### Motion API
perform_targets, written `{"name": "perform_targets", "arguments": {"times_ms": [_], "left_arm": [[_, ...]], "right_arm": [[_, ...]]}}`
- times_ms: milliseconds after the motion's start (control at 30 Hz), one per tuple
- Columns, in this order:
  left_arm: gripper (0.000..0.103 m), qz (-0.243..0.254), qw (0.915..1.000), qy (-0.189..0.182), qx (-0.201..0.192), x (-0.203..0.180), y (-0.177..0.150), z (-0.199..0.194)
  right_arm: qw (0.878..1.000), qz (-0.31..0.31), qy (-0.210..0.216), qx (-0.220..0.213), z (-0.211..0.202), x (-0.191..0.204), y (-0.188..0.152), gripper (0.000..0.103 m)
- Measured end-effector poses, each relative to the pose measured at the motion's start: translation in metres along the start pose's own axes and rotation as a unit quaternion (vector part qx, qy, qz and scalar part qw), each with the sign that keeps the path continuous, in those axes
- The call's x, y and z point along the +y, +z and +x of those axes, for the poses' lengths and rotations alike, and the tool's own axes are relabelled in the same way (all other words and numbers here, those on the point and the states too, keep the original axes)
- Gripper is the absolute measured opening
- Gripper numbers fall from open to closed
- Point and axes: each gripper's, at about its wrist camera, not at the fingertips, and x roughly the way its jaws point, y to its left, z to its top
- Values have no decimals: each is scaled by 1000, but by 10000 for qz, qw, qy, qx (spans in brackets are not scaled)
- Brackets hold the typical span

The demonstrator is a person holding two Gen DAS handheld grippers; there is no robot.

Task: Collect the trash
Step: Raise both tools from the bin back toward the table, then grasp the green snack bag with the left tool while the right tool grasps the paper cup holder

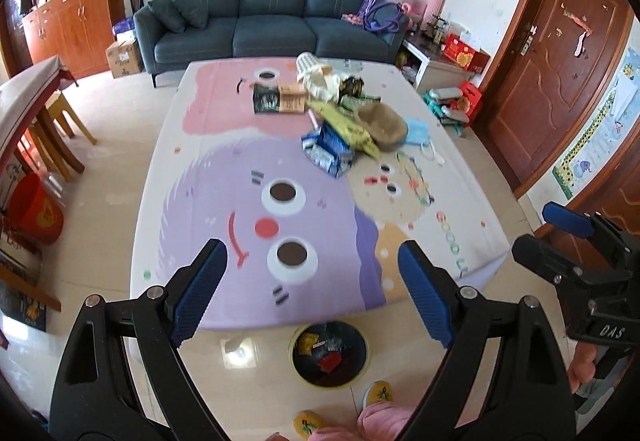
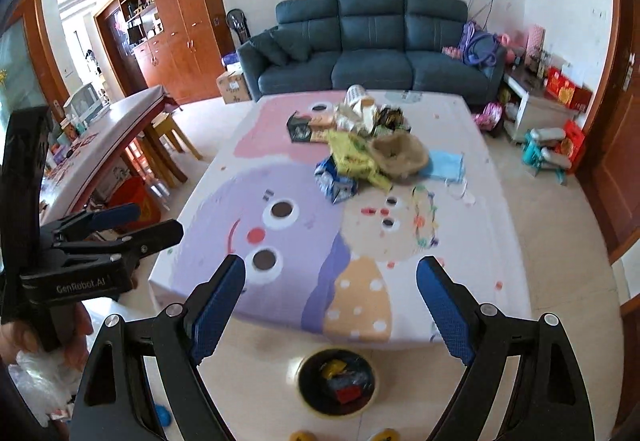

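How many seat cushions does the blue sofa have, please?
3. The sofa has a left cushion, a middle cushion and a right cushion. Bags cover its right end, so some may be hidden.

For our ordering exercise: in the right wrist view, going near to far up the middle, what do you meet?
Bin → table → blue packet → yellow wrapper → sofa

Trash pile (image 1: 348, 121) on desk (image 1: 224, 177): items overlap, lower ones hidden. Bin (image 2: 337, 385) contents blurred, unidentifiable. Slippers (image 1: 378, 393) cut by the frame's bottom edge.
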Motion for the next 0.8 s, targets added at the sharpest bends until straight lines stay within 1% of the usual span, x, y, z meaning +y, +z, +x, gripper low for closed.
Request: {"name": "perform_targets", "arguments": {"times_ms": [133,233,333,433,567,700,767,800], "left_arm": [[85,-16,9999,59,-130,-3,25,14],[85,-111,9993,279,-225,-7,43,33],[85,-128,9988,444,-165,-13,60,61],[85,-297,9981,528,61,-18,76,100],[84,-854,9948,302,466,-17,98,166],[82,-1318,9893,164,611,-20,113,212],[82,-1445,9874,194,614,-24,119,230],[82,-1492,9865,201,646,-26,123,240]], "right_arm": [[9998,-129,-28,-122,14,-11,16,89],[9998,-132,6,-114,35,-29,31,89],[9998,-121,164,-63,64,-53,50,89],[9991,-212,369,3,98,-80,69,89],[9975,-212,571,365,154,-118,92,89],[9944,-183,755,715,205,-151,112,87],[9924,-189,829,889,232,-167,123,81],[9912,-171,884,971,243,-174,128,81]]}}
